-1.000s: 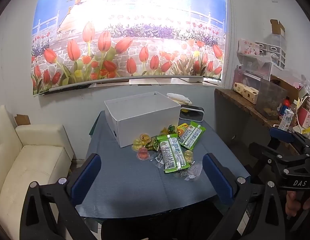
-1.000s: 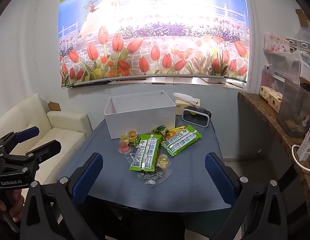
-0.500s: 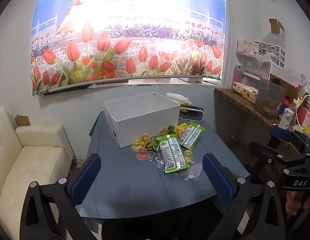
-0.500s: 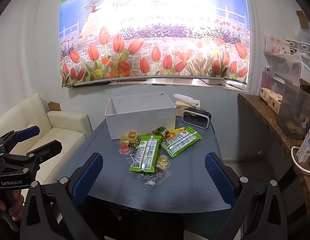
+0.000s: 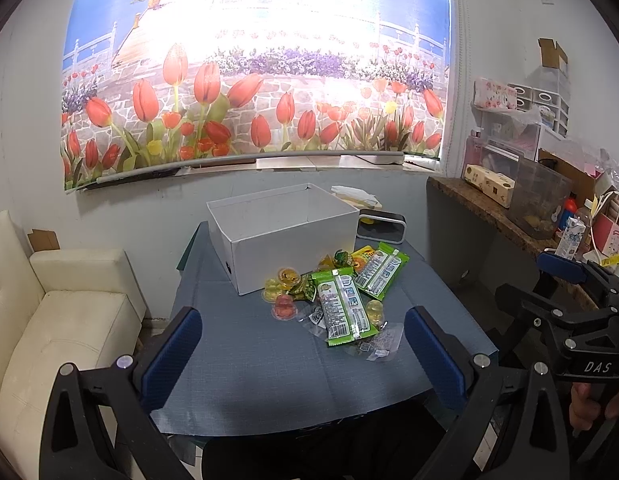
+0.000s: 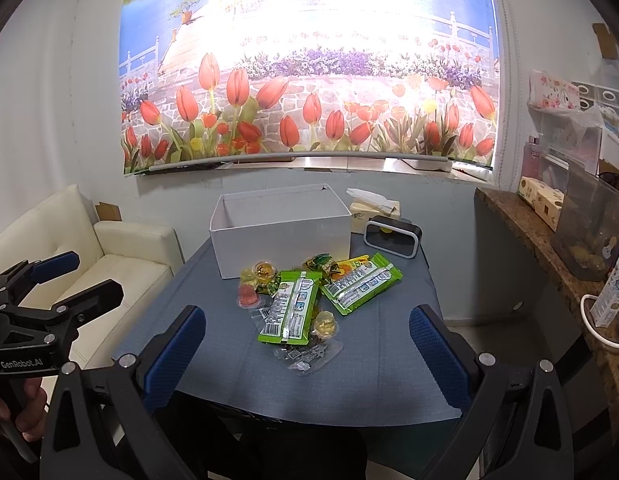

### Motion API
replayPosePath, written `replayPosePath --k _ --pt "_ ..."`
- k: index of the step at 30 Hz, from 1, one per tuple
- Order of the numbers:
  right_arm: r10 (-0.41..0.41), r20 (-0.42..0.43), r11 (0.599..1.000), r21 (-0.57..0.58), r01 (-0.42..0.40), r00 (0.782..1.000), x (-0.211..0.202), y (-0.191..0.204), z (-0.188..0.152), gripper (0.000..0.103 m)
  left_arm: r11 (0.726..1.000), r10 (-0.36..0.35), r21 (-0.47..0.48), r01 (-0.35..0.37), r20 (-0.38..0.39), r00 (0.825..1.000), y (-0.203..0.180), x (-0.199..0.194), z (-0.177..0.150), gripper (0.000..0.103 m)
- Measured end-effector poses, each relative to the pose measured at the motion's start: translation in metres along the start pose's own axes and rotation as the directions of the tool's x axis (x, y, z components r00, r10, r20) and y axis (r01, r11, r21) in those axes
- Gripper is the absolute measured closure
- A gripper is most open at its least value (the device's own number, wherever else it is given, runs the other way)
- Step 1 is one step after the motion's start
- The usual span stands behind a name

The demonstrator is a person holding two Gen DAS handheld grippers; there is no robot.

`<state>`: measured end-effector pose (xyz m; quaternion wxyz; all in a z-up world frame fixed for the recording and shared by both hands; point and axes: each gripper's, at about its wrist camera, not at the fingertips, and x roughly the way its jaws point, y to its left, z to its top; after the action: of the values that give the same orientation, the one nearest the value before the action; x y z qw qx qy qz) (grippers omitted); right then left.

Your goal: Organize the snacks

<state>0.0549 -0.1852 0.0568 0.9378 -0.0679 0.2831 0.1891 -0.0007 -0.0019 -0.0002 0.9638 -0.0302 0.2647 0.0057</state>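
A pile of snacks lies on the blue-grey table (image 5: 249,368) in front of an open white box (image 5: 285,236): two green packets (image 5: 343,312) (image 5: 381,270), jelly cups (image 5: 284,306), small clear wrappers (image 5: 379,346). The same pile shows in the right wrist view: green packets (image 6: 291,308) (image 6: 359,286), jelly cups (image 6: 247,294), white box (image 6: 281,232). My left gripper (image 5: 303,358) is open and empty, held back from the table's near edge. My right gripper (image 6: 307,356) is open and empty, likewise short of the pile.
A tissue box (image 6: 375,210) and a small black clock (image 6: 391,236) stand right of the white box. A cream sofa (image 5: 49,320) is at the left. A cluttered stone counter (image 5: 509,216) runs along the right wall. A tulip mural hangs behind.
Both grippers have drifted very slightly; the scene is otherwise the same. Nothing was taken or released.
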Motion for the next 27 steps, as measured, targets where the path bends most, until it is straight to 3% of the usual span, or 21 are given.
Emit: replayPosePath --k 27 --pt "0.002 -0.010 1.000 0.012 -0.002 1.000 0.0016 -0.0017 0.0011 0.000 1.000 0.012 0.001 -0.012 -0.009 1.000 0.0035 0.0023 0.0003 0.000"
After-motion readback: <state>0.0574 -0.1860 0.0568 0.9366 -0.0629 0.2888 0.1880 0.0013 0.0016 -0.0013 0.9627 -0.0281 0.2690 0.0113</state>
